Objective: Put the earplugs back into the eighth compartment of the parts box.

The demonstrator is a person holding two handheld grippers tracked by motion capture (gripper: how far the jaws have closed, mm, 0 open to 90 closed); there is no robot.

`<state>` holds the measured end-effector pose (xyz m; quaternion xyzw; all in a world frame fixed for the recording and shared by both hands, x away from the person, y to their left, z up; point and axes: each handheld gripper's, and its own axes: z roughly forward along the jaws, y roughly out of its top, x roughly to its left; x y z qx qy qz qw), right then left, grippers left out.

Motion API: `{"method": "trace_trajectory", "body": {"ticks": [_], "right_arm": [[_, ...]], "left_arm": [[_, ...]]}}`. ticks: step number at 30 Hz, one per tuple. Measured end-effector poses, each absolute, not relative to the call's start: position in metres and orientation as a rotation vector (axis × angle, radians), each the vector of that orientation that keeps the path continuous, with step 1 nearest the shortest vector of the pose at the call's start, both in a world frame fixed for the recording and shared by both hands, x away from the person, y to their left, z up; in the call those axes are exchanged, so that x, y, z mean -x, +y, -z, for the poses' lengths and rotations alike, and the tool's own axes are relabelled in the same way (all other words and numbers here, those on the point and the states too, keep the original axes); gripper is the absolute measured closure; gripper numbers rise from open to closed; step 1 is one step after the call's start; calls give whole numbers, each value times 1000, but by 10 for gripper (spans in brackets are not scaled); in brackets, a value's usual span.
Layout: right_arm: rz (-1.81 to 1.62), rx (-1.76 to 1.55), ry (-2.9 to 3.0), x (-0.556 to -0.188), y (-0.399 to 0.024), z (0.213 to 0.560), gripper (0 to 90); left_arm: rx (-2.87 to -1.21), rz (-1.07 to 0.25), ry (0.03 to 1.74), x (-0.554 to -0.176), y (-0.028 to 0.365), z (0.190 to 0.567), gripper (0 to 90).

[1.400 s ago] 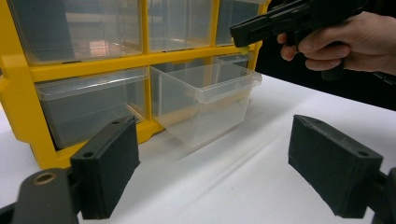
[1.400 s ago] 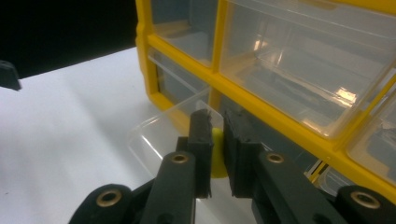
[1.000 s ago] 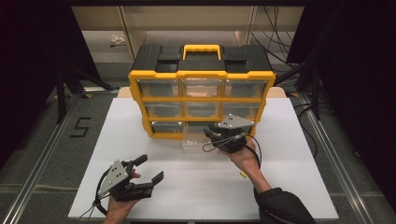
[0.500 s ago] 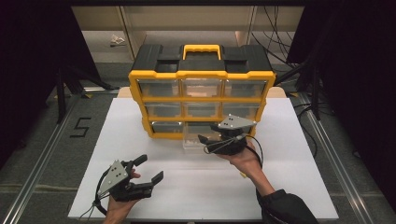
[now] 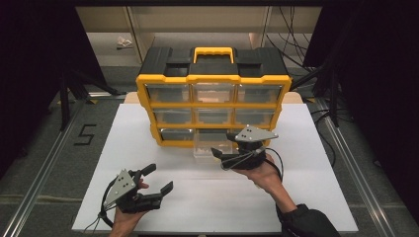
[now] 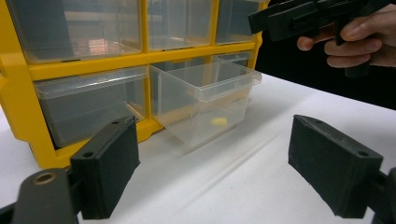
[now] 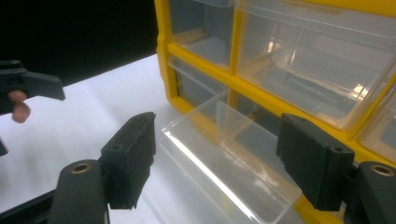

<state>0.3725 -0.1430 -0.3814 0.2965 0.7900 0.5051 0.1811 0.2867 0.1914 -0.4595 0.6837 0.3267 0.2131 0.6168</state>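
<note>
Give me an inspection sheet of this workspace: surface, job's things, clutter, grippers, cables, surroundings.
Surface: white tabletop, bare in front.
Job's things: yellow-and-black plastic drawer cabinet with clear drawers; bottom-middle clear plastic drawer pulled out, a small yellow piece inside.
Clutter: nothing seen.
Grippers: right gripper open, jaws just opening, off the drawer, nothing between them; left gripper open, empty, above the table's front.
Cables: black cable trailing from the right gripper; more behind the cabinet.
Surroundings: dark curtains, grey floor with a "5" marking.

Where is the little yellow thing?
In the left gripper view, the little yellow thing lies on the bottom of the clear drawer, pulled out from the bottom middle of the yellow organizer.
</note>
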Motion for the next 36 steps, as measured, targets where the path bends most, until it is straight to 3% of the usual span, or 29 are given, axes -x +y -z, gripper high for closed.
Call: {"method": "trace_trajectory", "body": {"ticks": [36], "right_arm": [[-1244, -859, 2413, -347, -178, 397, 260]], "left_arm": [[-1581, -487, 751, -290, 189, 460, 161]]}}
